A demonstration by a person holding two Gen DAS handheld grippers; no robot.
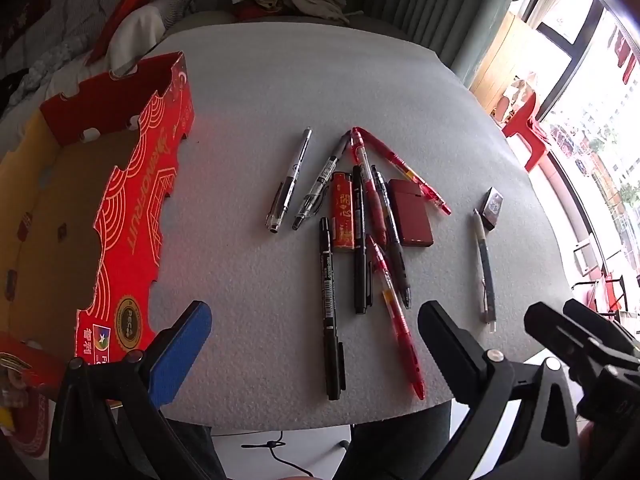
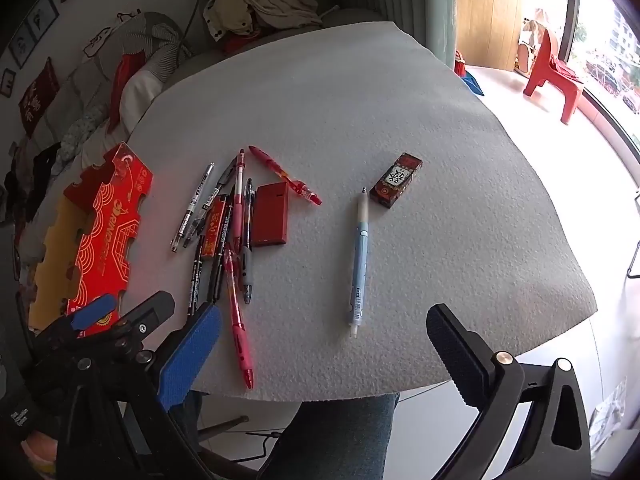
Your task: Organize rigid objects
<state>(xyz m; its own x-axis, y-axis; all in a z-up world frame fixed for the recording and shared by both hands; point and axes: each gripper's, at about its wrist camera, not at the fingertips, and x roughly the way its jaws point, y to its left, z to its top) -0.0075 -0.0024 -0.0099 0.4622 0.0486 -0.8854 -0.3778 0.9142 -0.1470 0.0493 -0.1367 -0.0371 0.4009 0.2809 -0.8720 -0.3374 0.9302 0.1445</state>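
Hovering over the near edge of a foam-covered table [image 1: 280,92], the left gripper [image 1: 316,344] has its jaws spread wide with nothing between the pads, and the right gripper [image 2: 324,344] beside it is spread just as wide and equally empty. Lying on the foam ahead of them is a loose cluster of pens [image 1: 360,232]: clear-barrelled ones, black markers and several red ones, some crossing over each other. Among them sits an orange lighter [image 1: 343,216], touching the black marker [image 1: 359,240] next to it, and just to the right of the cluster a flat dark red case [image 2: 271,219] rests against one pen. The longest red pen [image 2: 239,320] reaches almost to the near table edge, close to the blue pad of the right gripper in the right wrist view. A light blue pen [image 2: 359,260] lies by itself, well apart from the cluster, pointing away from the person. Near its far tip, but not touching it, is a small dark patterned box [image 2: 396,180]. On the left side of the table stands an open red cardboard tray [image 1: 136,208] with gold line patterns and a scalloped rim; what shows of its brown floor holds no pens. Below the table edge a trouser leg [image 2: 344,432] of the person is visible
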